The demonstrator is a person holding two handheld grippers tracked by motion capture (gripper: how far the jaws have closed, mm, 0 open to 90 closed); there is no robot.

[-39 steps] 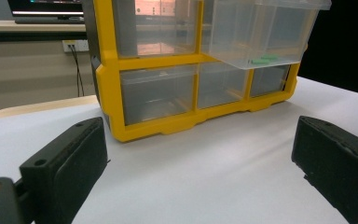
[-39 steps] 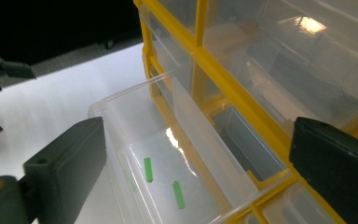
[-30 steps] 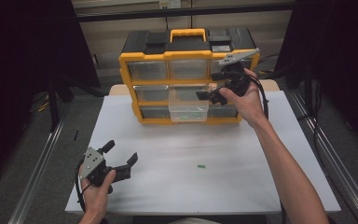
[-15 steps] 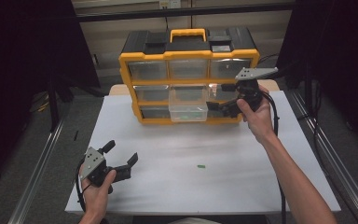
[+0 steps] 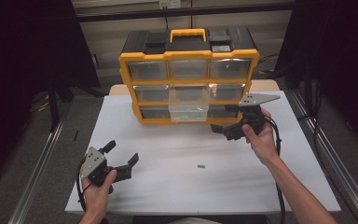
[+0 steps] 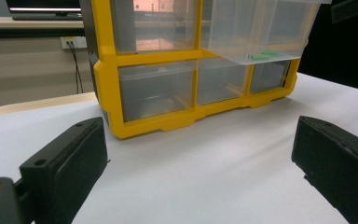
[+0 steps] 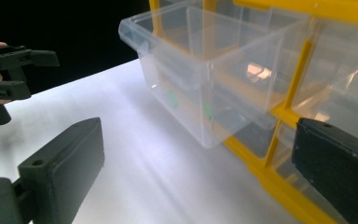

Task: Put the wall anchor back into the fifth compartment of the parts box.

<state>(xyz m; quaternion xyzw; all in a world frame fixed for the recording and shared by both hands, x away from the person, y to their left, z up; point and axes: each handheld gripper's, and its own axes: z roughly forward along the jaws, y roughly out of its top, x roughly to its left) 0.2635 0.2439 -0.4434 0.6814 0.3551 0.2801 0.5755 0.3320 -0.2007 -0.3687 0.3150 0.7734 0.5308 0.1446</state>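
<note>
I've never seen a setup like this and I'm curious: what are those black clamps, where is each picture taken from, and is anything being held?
A person sits at a white table holding a black two-jaw gripper in each hand. The high view looks down from above: the left gripper is near the table's front, the right gripper is by a yellow-and-black plastic drawer organizer. The other two pictures come from cameras riding on each gripper, looking along its jaws. Both grippers are open and hold nothing. One clear plastic drawer is pulled out, with small green pieces inside. A small green piece lies on the table.
</note>
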